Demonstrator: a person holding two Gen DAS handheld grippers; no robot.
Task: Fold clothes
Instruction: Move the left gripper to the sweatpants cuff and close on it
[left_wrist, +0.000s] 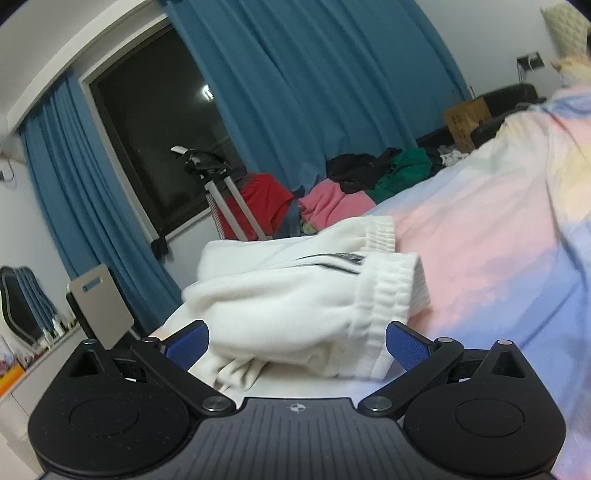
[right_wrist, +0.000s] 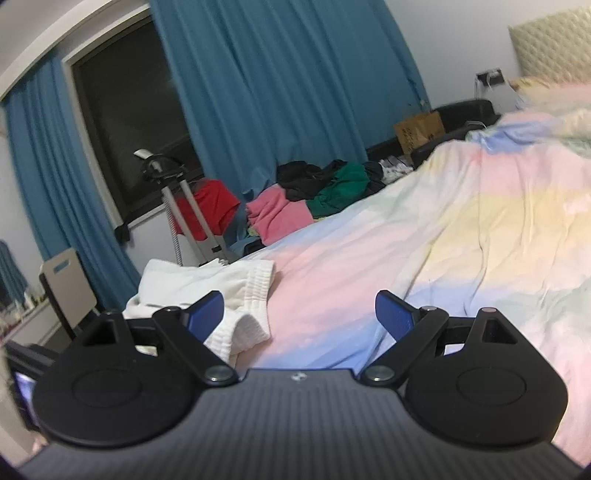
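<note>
A white folded garment (left_wrist: 295, 295) with ribbed cuffs and thin dark stripes lies on the pastel bedspread (left_wrist: 480, 258) near the bed's corner. My left gripper (left_wrist: 295, 347) is open, its blue pads either side of the garment's near edge, not closed on it. In the right wrist view the same garment (right_wrist: 207, 291) lies at the left. My right gripper (right_wrist: 299, 314) is open and empty over the bedspread (right_wrist: 443, 240), its left pad (right_wrist: 207, 314) in front of the garment's cuff.
A pile of pink, green, black and red clothes (left_wrist: 351, 184) lies at the bed's far side under blue curtains (left_wrist: 314, 74). A metal stand (left_wrist: 221, 192), a grey chair (left_wrist: 99, 306) and a cardboard box (left_wrist: 465, 122) stand beyond.
</note>
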